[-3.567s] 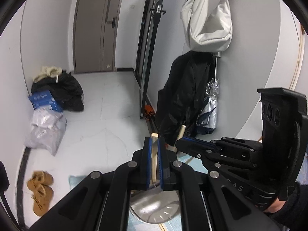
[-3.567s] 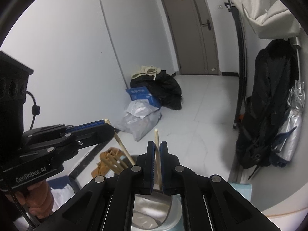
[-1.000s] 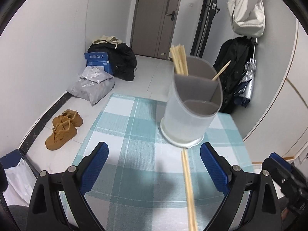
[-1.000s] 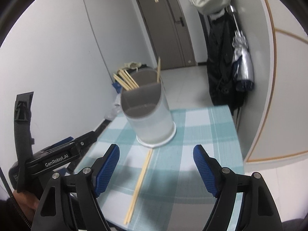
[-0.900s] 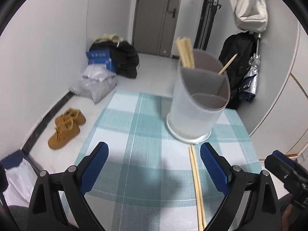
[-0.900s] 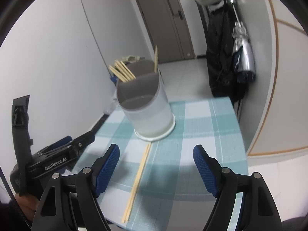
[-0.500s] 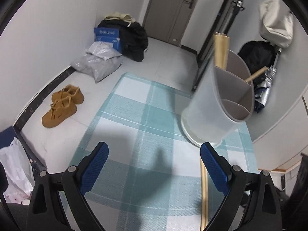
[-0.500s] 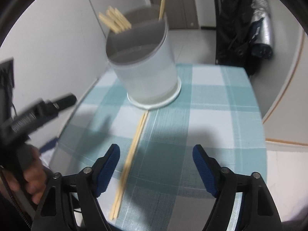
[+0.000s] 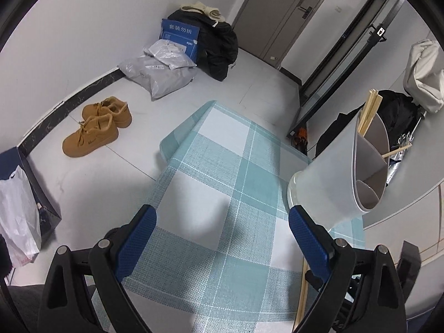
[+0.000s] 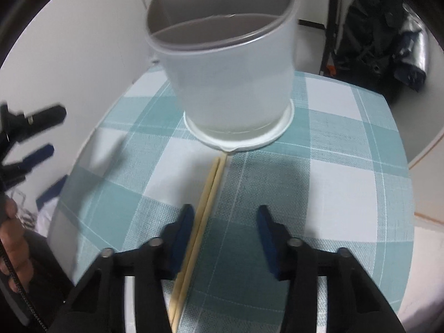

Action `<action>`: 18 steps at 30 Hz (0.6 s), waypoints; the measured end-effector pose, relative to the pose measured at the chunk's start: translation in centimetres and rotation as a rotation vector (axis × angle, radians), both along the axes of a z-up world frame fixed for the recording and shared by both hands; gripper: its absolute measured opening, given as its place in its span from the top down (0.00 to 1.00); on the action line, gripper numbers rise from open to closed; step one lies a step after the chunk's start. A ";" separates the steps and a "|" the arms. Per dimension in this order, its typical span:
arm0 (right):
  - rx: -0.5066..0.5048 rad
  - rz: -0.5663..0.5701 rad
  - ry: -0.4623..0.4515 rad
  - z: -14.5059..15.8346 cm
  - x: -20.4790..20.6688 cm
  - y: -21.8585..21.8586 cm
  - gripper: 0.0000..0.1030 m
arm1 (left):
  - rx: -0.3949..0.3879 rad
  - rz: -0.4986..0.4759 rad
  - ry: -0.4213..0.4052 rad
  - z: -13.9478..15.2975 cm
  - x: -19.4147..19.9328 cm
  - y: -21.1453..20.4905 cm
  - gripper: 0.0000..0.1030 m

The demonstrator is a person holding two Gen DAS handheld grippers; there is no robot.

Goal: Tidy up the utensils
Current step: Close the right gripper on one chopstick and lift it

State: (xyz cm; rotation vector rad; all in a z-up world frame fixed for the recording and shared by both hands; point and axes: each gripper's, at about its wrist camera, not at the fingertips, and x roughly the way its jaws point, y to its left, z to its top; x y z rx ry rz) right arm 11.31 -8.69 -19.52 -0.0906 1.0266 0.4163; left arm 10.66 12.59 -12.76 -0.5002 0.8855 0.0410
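A grey-white divided utensil holder (image 10: 233,83) stands on the checked tablecloth (image 10: 347,194). In the left wrist view the holder (image 9: 341,194) has several chopsticks (image 9: 369,111) in its far compartment and one chopstick (image 9: 396,149) in another. Two chopsticks (image 10: 208,194) lie side by side on the cloth in front of the holder. My right gripper (image 10: 225,209) is low over them, its jaws closing, with the pair between the pads close to the left one. My left gripper (image 9: 220,216) is open over bare cloth, holding nothing. The loose chopsticks (image 9: 301,299) show behind its right finger.
The table's left edge (image 9: 166,149) drops to a tiled floor with tan shoes (image 9: 94,127), grey bags (image 9: 161,72) and a white bag (image 9: 16,211). Dark coats (image 10: 369,27) hang beyond the table. A hand (image 10: 11,249) holds the left gripper at the left.
My right gripper has dropped toward the two chopsticks on the cloth and its jaws have narrowed around them. My left gripper has swung left and rolled, so the holder now sits at its right edge.
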 end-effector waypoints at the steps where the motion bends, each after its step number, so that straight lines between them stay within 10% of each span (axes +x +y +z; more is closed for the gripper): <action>1: -0.019 0.008 -0.003 -0.1 -0.1 0.2 0.70 | -0.004 0.001 0.002 0.0 0.0 0.0 0.09; 18: -0.155 0.099 0.003 0.2 -1.2 2.2 0.93 | -0.003 0.013 0.038 -0.7 0.2 0.7 0.09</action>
